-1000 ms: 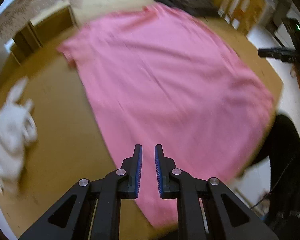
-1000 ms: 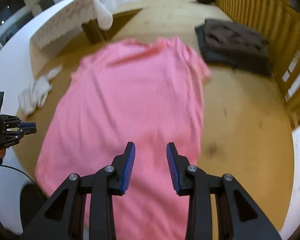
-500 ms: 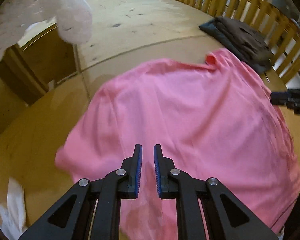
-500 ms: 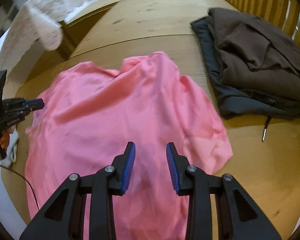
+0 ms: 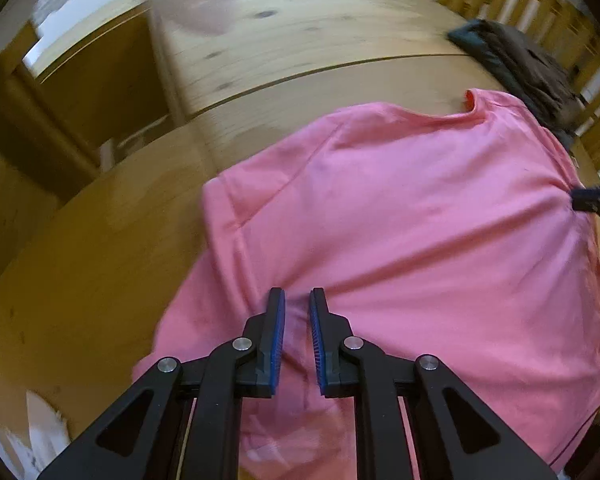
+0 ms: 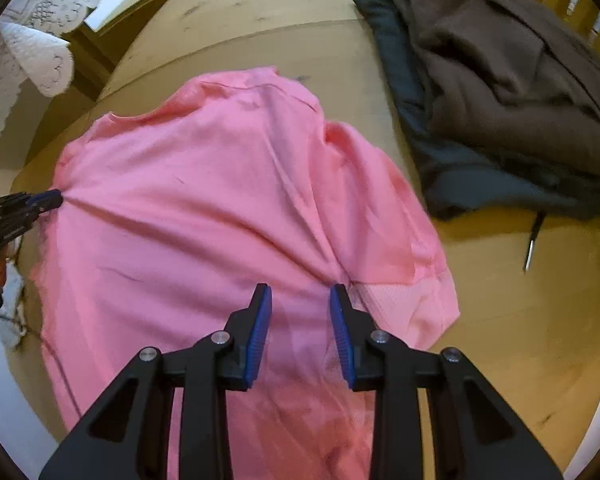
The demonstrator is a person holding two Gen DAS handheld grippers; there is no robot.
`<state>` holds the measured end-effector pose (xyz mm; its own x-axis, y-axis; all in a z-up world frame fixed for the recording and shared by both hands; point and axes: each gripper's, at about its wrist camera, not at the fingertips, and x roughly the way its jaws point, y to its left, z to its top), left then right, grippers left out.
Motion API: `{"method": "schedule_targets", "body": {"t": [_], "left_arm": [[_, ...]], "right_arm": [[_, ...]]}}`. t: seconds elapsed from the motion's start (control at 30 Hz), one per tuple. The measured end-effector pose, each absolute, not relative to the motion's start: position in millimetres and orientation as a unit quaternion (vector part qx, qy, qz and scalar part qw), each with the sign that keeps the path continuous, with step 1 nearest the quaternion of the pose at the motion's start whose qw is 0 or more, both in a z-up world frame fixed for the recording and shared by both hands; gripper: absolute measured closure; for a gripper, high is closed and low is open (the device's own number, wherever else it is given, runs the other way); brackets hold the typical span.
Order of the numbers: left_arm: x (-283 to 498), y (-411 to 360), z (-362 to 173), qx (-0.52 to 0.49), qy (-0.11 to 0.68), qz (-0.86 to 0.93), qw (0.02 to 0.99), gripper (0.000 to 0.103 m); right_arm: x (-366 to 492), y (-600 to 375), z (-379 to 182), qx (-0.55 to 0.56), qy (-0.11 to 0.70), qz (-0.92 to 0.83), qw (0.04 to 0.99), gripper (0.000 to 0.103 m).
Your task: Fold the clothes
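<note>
A pink T-shirt [image 5: 420, 220] lies spread on the wooden table, collar toward the far side; it also shows in the right wrist view [image 6: 204, 200]. My left gripper [image 5: 297, 312] is low over the shirt near its left sleeve, jaws a narrow gap apart with pink cloth between them; whether it grips is unclear. Seen from the right wrist view, the left gripper [image 6: 44, 200] touches the shirt's left edge, with creases pulled toward it. My right gripper [image 6: 300, 304] is open over the shirt near its right sleeve [image 6: 400, 280], holding nothing.
A pile of dark brown and grey clothes [image 6: 500, 92] lies at the far right of the table, with a thin dark tool [image 6: 534, 240] beside it. A white lace cloth [image 6: 40, 40] hangs at the far left. A wooden railing [image 5: 520, 4] runs behind. White cloth [image 5: 44, 432] lies at the left.
Both grippers have moved forward and down toward the shirt's shoulders. The left gripper now has pink cloth between its jaws, and creases run toward it.
</note>
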<state>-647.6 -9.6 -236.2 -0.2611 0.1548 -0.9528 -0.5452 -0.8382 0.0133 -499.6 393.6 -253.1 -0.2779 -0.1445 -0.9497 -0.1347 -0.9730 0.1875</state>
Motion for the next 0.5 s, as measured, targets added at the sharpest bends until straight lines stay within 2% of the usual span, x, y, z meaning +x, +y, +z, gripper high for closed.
{"method": "schedule_targets", "body": {"t": [0.17, 0.33, 0.5], "left_arm": [[-657, -5, -221, -0.542, 0.156, 0.787, 0.25, 0.092], [-681, 19, -218, -0.533, 0.129, 0.785, 0.29, 0.092], [-699, 34, -232, -0.537, 0.162, 0.78, 0.277, 0.09]], "right_arm": [[-559, 384, -222, 0.55, -0.095, -0.829, 0.036, 0.074], [-622, 366, -249, 0.564, -0.11, -0.816, 0.068, 0.074], [-651, 358, -265, 0.567, -0.079, -0.818, 0.055, 0.077]]}}
